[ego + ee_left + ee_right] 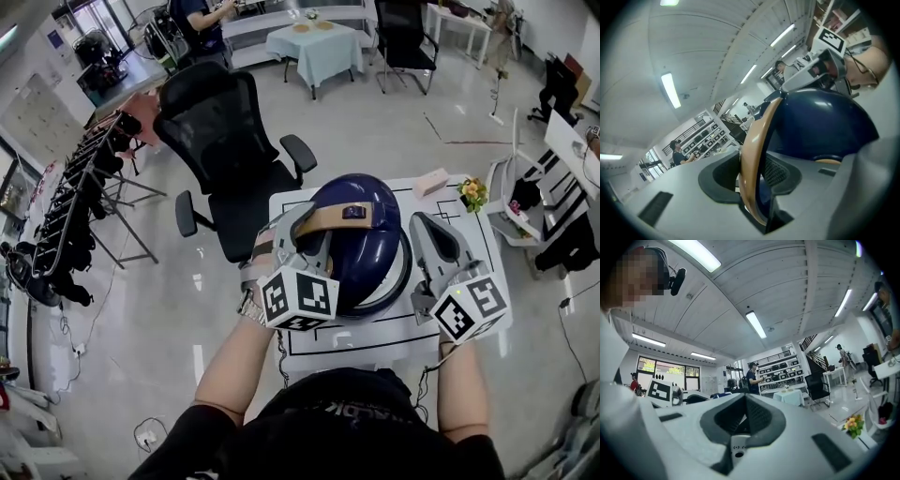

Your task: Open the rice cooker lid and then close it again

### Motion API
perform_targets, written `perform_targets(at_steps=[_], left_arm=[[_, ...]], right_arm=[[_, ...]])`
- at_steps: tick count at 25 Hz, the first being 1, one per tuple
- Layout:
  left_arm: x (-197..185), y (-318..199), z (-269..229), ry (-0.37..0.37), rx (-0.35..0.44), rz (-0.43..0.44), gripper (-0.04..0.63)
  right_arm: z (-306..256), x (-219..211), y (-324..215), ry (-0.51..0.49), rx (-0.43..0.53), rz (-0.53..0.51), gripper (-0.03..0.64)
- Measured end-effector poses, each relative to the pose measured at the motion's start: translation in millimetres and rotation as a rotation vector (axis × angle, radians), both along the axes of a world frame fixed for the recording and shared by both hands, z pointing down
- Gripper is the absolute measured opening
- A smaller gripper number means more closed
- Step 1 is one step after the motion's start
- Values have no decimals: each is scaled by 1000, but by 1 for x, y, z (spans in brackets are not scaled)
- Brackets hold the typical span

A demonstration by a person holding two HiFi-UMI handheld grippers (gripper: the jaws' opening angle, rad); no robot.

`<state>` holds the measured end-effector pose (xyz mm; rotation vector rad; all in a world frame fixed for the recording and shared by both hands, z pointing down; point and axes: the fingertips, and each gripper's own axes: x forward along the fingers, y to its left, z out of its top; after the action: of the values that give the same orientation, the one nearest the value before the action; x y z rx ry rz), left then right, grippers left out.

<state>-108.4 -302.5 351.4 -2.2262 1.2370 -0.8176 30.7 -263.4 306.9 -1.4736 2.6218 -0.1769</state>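
White table with black line markings is seen below the head camera, and a black office chair is parked against its far-left corner. The dark blue rice cooker is placed near the middle of the table. Its domed lid is down over the body, with a white rim exposed at the near-right edge. Whether the lid is latched can't be told. The left gripper is positioned on the cooker's left upper side, pointing roughly level and rolled over to one side. In the left gripper view, the left gripper is clamped on the tan carry handle, and the band is seen running up between the two dark pads and arching over the blue dome. From the head view the handle is laid across the top of the lid. The right gripper is held just beside the cooker's right flank; contact can't be confirmed. In its own view, the right gripper is clenched, pads together with nothing held. A small bunch of yellow flowers and a pink block are set at the table's far-right corner, well apart from the cooker.
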Motion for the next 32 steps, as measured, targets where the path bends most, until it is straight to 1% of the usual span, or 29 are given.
perform_targets(at_steps=[2,6,8,12,17,25,32], left_arm=[[9,1,4,-50,3,2,132],[28,2,17,-132,2,9,138],[36,2,22,-162,-1,15,141],[46,3,30,-213,-4,22,145],[58,5,41,-271,-5,27,149],[72,5,58,-318,-28,37,161],[81,5,73,-371,-38,55,166]], right_arm=[[-3,1,2,25,12,-17,2],[-1,-9,5,140,33,-72,2],[8,-15,2,173,12,-106,2],[26,-24,-2,203,-47,-159,2],[44,-25,-6,227,-90,-195,2],[70,-16,-10,232,-151,-215,2],[90,-10,-13,189,-196,-219,2]])
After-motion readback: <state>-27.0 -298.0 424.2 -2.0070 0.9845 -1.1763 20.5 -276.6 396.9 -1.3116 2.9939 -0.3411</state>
